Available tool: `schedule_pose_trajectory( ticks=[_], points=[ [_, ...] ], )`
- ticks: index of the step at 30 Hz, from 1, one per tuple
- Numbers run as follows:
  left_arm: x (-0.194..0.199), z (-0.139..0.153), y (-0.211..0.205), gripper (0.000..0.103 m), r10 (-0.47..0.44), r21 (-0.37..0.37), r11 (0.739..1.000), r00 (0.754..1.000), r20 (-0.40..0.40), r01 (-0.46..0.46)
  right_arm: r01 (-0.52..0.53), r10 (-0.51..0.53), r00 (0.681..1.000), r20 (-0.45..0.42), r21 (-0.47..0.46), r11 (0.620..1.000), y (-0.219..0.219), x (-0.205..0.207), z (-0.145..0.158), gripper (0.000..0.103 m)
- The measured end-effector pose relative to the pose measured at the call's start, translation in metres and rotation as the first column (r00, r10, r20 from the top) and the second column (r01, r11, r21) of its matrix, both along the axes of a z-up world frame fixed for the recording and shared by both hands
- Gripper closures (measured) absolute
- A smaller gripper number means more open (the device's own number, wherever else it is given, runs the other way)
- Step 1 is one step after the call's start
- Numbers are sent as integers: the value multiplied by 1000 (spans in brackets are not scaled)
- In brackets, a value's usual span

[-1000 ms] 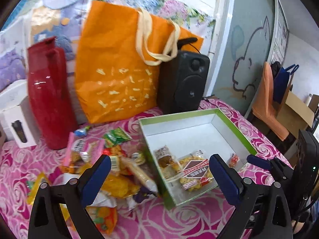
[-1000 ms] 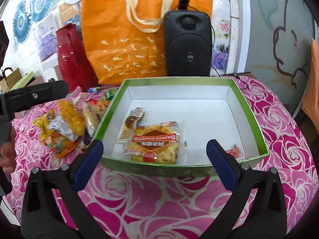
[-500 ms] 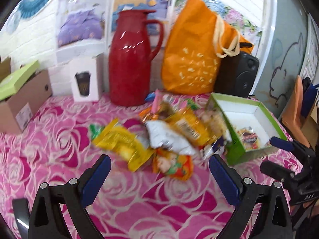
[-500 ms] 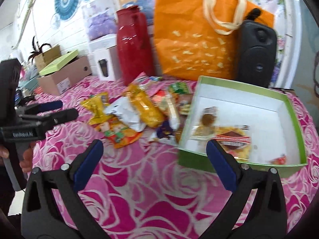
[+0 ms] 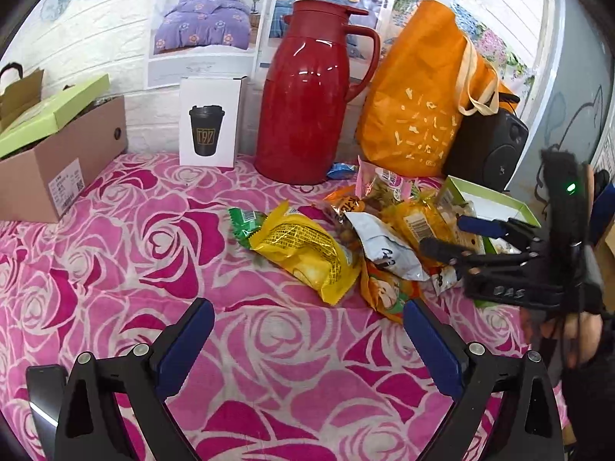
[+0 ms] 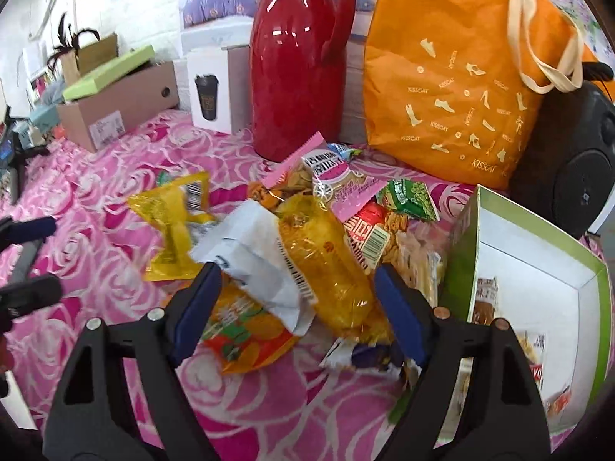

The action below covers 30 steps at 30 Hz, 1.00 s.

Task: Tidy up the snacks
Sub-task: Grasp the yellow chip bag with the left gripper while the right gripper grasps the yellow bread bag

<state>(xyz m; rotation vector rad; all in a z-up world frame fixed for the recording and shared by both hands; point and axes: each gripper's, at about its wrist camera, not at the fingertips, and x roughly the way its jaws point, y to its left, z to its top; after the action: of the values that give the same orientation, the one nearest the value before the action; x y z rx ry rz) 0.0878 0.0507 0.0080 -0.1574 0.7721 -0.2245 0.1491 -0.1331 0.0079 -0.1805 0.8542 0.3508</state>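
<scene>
Our right gripper (image 6: 296, 303) is spread wide with nothing held, its fingers straddling the yellow snack bag (image 6: 323, 265) atop the snack pile (image 6: 269, 238); the green box (image 6: 538, 269) sits just right of them. Our left gripper (image 5: 307, 345) is equally wide and empty above the bench (image 5: 115, 249), the pile ahead of its fingers.

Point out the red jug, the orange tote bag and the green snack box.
red jug (image 5: 307, 115), left wrist view, mid body
orange tote bag (image 6: 453, 88), right wrist view, printed front
green snack box (image 6: 461, 265), right wrist view, near outer wall
</scene>
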Motion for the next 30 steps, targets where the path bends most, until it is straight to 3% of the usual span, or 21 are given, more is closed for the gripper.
schedule_pose_trajectory(
  ticks=[2, 6, 10, 13, 17, 21, 30],
  points=[
    [7, -1, -2, 3, -5, -5, 1000, 1000, -4, 5, 11, -12, 1000, -14, -42, 999, 1, 3, -6, 70],
    [31, -4, -7, 3, 5, 4, 1000, 1000, -9, -5, -6, 8, 999, -43, 42, 999, -12, -16, 8, 74],
    [69, -16, -7, 3, 78, -37, 996, 995, -55, -80, -46, 55, 996, -69, 119, 992, -23, -53, 23, 80],
    [91, -31, -13, 5, 81, -32, 996, 991, -102, -85, -51, 60, 995, -82, 107, 993, -25, -73, 22, 80],
    [104, -50, -22, 30, 62, 4, 998, 986, -157, -62, -34, 45, 994, -104, 109, 993, -27, -80, 9, 79],
    [102, -55, -16, 32, 58, -63, 996, 981, -184, -70, -16, 31, 991, -128, 116, 993, -27, -77, -3, 53],
    [116, -62, -4, 30, 85, -172, 976, 964, -254, -131, 32, -17, 991, -131, 107, 994, -32, -78, -15, 49]
  ],
)
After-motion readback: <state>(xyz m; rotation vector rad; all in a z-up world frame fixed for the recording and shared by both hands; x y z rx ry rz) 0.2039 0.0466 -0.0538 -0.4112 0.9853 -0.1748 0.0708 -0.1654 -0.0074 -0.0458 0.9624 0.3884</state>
